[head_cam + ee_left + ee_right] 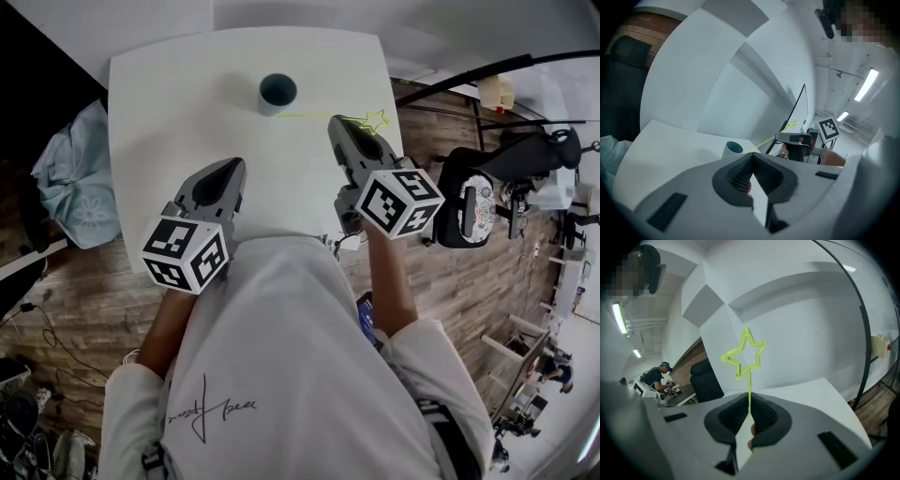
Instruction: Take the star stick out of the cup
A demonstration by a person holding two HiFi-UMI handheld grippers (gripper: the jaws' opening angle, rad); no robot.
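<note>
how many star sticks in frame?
1. The star stick is clamped in the right gripper, star past its jaws; the cup shows no other inside from the head view.

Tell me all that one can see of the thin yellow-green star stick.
The yellow-green star stick is a thin, wire-like stem, seemingly plastic, ending in an open five-pointed star outline. The right gripper is shut on the stem just below the star. In the head view the stick lies nearly level above the white table, with its plain end near the teal cup, apparently outside it.
</note>
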